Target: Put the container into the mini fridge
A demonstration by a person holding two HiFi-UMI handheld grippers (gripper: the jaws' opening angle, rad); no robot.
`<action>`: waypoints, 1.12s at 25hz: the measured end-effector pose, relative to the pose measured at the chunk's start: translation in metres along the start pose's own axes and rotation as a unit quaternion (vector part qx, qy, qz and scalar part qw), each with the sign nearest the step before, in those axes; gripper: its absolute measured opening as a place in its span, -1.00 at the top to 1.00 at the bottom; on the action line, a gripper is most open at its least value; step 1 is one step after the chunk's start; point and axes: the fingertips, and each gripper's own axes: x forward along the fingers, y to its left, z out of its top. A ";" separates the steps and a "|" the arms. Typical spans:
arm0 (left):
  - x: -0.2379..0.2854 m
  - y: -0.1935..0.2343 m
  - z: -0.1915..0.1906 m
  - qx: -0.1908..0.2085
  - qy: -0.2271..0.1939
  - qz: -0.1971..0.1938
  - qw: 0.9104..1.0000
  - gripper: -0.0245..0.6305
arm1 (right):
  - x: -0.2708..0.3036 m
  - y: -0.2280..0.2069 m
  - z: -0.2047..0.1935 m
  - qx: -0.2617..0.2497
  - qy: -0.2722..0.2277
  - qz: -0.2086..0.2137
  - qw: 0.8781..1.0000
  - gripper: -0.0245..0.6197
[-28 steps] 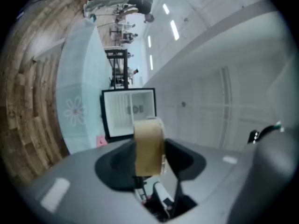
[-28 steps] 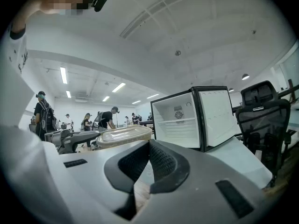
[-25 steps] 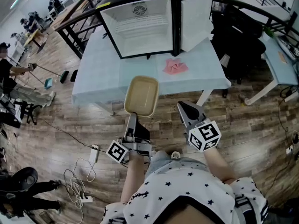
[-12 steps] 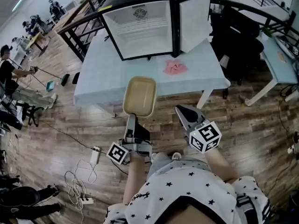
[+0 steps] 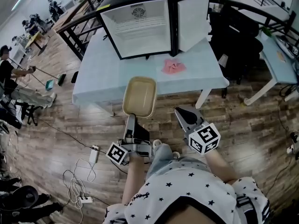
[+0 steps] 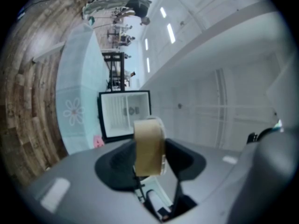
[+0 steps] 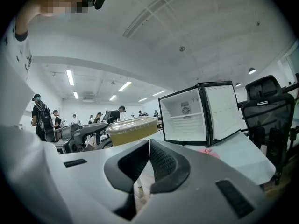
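A tan, lidded container [image 5: 140,96] hangs in the air just off the table's near edge, with my left gripper [image 5: 133,117] shut on its near end. In the left gripper view the container [image 6: 149,146] shows edge-on between the two dark pads. The black mini fridge [image 5: 140,27] stands open on the table's far side, its door [image 5: 194,18] swung to the right, its white inside bare. My right gripper [image 5: 181,111] hovers beside the container on the right, shut and holding nothing. In the right gripper view the jaws meet, with the container [image 7: 132,129] to the left and the fridge [image 7: 184,115] ahead.
The fridge rests on a pale blue table [image 5: 98,85], with a pink cloth [image 5: 173,67] in front of the door. A black office chair [image 5: 243,41] and a white desk [image 5: 280,64] stand to the right. Cables and a power strip [image 5: 93,155] lie on the wood floor at left, where people work.
Almost nothing differs. Both grippers and the container keep their places. A shoe tip now shows beside the left gripper's cube, and the people at the far left have shifted.
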 end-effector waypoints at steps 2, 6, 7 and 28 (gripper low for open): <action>0.002 0.001 0.000 0.001 0.001 0.001 1.000 0.32 | 0.000 -0.002 -0.002 0.002 0.004 -0.001 1.000 0.86; 0.010 0.004 0.000 0.000 0.005 0.001 1.000 0.32 | 0.002 -0.008 -0.004 0.004 0.006 -0.005 1.000 0.86; 0.013 0.006 0.001 -0.001 0.006 0.001 1.000 0.32 | 0.004 -0.010 -0.004 0.004 0.006 -0.006 1.000 0.86; 0.117 0.053 0.024 -0.018 0.014 -0.004 1.000 0.32 | 0.077 -0.084 0.008 -0.005 0.019 -0.025 1.000 0.86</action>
